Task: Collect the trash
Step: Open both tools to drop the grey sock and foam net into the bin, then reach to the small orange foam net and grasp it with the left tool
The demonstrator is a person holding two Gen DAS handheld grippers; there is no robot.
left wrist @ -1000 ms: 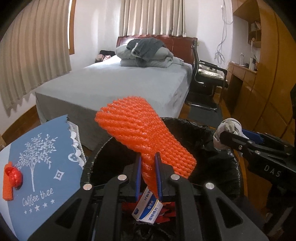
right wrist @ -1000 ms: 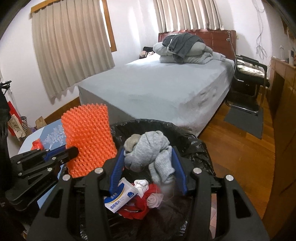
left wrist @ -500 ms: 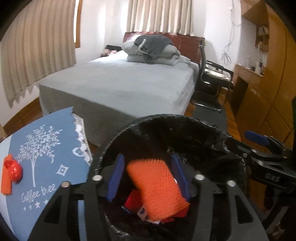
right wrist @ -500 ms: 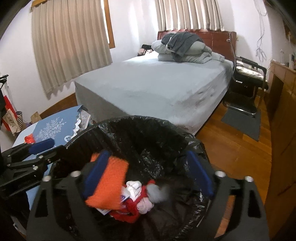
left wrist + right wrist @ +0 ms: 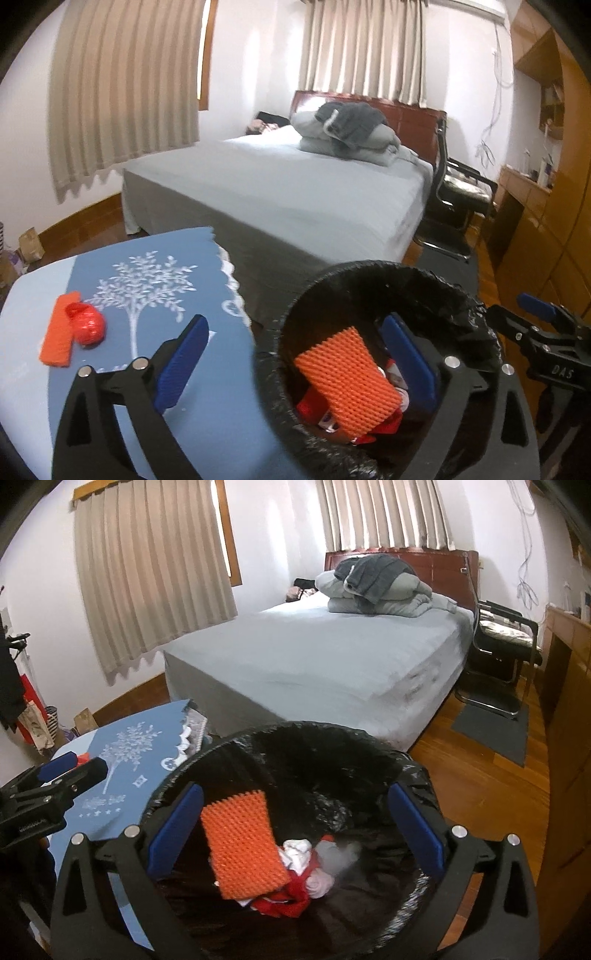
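Both loads have dropped into the bin [image 5: 332, 746]: orange foam net [image 5: 243, 849] and grey sock [image 5: 332, 851]; left hand-held gripper [image 5: 295, 365] and right hand-held gripper [image 5: 291, 834] gape wide, empty. Remaining on the counter [image 5: 207, 406], the red wrapper [image 5: 86, 325] and orange strip [image 5: 59, 339] look light and crushable; pinch mid-body.

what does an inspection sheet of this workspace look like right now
surface: blue tablecloth with a white tree print
job's things: orange foam net lies in the black-lined trash bin on other trash; orange strip and red wrapper remain on the cloth
clutter: nothing seen
grippers: left gripper and right gripper both open, empty
cables: white wires on the far wall
surroundings: bed, chair, curtains
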